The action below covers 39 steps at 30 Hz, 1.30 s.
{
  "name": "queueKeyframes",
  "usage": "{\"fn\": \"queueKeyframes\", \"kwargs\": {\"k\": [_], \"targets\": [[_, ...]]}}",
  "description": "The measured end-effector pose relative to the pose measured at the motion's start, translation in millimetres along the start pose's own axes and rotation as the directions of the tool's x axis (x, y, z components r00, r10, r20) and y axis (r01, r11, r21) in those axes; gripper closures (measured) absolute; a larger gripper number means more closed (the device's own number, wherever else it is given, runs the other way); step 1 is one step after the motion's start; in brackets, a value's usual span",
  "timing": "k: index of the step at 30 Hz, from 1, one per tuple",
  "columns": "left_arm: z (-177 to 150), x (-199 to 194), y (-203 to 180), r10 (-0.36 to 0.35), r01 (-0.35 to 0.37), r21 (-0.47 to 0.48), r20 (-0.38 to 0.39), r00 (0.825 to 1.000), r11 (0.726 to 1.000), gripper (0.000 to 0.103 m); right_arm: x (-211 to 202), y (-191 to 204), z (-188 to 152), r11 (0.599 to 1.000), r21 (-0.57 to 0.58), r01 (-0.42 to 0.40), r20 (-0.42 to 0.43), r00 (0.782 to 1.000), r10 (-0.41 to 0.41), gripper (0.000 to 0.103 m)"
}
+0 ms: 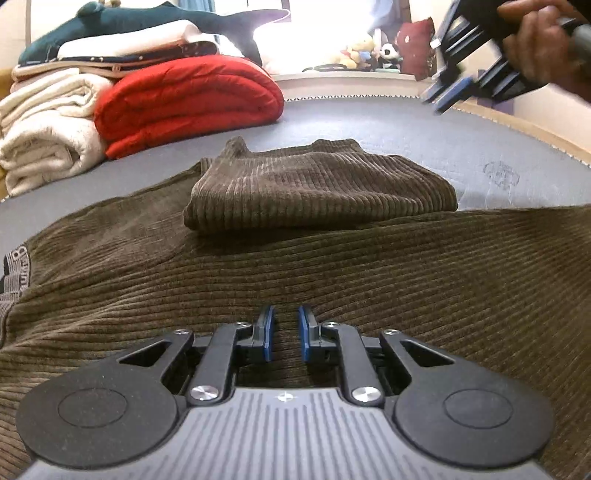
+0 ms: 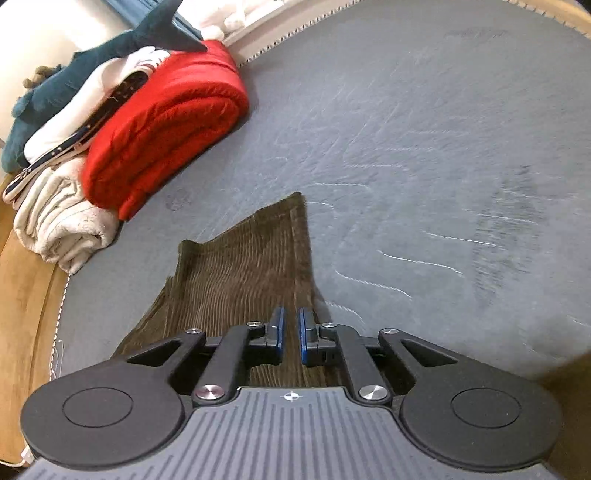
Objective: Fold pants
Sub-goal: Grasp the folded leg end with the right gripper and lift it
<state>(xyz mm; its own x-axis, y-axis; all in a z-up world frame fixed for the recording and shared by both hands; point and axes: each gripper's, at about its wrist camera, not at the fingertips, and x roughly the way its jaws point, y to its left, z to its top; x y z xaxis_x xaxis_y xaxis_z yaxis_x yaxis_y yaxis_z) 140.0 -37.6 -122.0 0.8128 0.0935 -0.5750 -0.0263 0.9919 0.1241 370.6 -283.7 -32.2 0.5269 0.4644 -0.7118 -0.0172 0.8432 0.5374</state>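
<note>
Brown corduroy pants (image 1: 369,277) lie spread across the grey mattress (image 1: 498,147), with a folded-over part (image 1: 317,184) resting on top. My left gripper (image 1: 286,332) hovers low over the flat cloth. Its blue pads stand almost together and no cloth is pinched between them. A hand holds my right gripper (image 1: 448,94) up in the air at the far right, blurred, with nothing hanging from it. In the right wrist view that gripper (image 2: 291,332) is shut to a narrow slit above a hemmed end of the pants (image 2: 240,266).
A red quilt (image 1: 188,103), rolled cream blankets (image 1: 48,129) and a dark shark plush (image 1: 147,18) are stacked at the mattress's far left. Small stuffed toys (image 1: 369,51) sit on the sill behind. A wooden bed frame (image 2: 26,295) edges the mattress.
</note>
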Motion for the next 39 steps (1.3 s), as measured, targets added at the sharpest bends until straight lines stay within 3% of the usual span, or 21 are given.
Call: {"fn": "queueKeyframes", "kwargs": {"k": [1,3,5,13,17,19,22,25,29,31,33,34,35,36,37,38,39], "targets": [[-0.1,1.5,0.7,-0.004,0.004,-0.005,0.0,1.0,1.0,0.086,11.2,1.8,4.3,1.0,0.006,-0.002,-0.011,1.0,0.003,0.089],[-1.5,-7.7,1.9,-0.006,0.006,-0.012,0.004,1.0,1.0,0.086,33.9,5.2,10.4,1.0,0.009,-0.005,-0.031,0.999,0.005,0.074],[-2.1,-9.7,4.1,-0.013,0.013,-0.023,0.005,1.0,1.0,0.086,54.8,7.8,14.4,1.0,0.009,0.011,-0.048,0.999,-0.011,0.068],[-4.1,-11.5,9.3,-0.041,0.042,-0.064,0.009,0.999,0.997,0.086,125.3,-7.9,33.4,0.997,-0.021,0.07,-0.041,0.997,-0.071,0.059],[-4.5,-12.2,6.4,-0.032,0.033,-0.053,0.011,0.999,0.998,0.086,143.9,-17.3,37.6,0.999,-0.02,-0.029,-0.021,0.999,0.029,0.058],[-4.6,-12.6,5.9,-0.03,0.031,-0.049,0.011,0.999,0.998,0.086,150.3,-15.1,41.9,0.997,-0.016,-0.073,-0.033,0.997,0.072,0.062],[-4.6,-13.4,4.6,-0.027,0.027,-0.044,0.009,1.0,0.999,0.086,159.9,-8.5,41.8,0.993,-0.039,-0.108,-0.065,0.992,0.105,0.089],[-4.0,-14.1,4.0,-0.025,0.026,-0.041,0.007,1.0,0.999,0.086,154.4,-7.8,39.3,0.99,-0.07,-0.122,-0.028,0.992,0.12,0.094],[-2.1,-15.0,3.2,-0.022,0.022,-0.038,0.001,1.0,0.999,0.086,114.2,-13.0,56.0,0.978,-0.041,-0.204,0.093,0.974,0.207,0.095],[0.2,-15.3,1.4,-0.017,0.016,-0.035,-0.005,1.0,0.999,0.086,76.3,-20.7,68.0,0.975,-0.042,-0.217,0.222,0.95,0.221,0.095],[2.5,-15.6,1.2,-0.017,0.016,-0.036,-0.011,1.0,0.999,0.086,36.8,-43.8,78.6,0.982,0.047,-0.183,0.387,0.91,0.151,0.096],[4.4,-15.3,2.3,-0.021,0.02,-0.043,-0.018,1.0,0.999,0.086,10.8,-64.5,81.2,0.982,0.156,-0.111,0.49,0.872,0.021,0.096],[7.2,-14.9,2.7,-0.023,0.021,-0.046,-0.03,0.999,0.999,0.086,-8.2,-84.1,81.0,0.961,0.276,-0.034,0.534,0.836,-0.124,0.096],[10.1,-14.6,2.2,-0.02,0.018,-0.041,-0.043,0.999,0.999,0.086,-23.4,-105.8,79.1,0.919,0.392,0.036,0.532,0.807,-0.258,0.096],[15.2,-13.7,1.1,-0.015,0.014,-0.023,-0.062,0.998,1.0,0.086,-33.5,-127.4,75.6,0.878,0.472,0.081,0.506,0.791,-0.345,0.096],[21.5,-12.3,-1.9,-0.007,0.008,0.009,-0.087,0.996,1.0,0.085,-37.7,-146.9,71.8,0.851,0.513,0.109,0.474,0.791,-0.387,0.095],[29.8,-10.2,-5.3,0.003,0.002,0.045,-0.116,0.993,0.999,0.084,-37.4,-162.3,69.5,0.837,0.531,0.13,0.437,0.805,-0.402,0.095]]}}
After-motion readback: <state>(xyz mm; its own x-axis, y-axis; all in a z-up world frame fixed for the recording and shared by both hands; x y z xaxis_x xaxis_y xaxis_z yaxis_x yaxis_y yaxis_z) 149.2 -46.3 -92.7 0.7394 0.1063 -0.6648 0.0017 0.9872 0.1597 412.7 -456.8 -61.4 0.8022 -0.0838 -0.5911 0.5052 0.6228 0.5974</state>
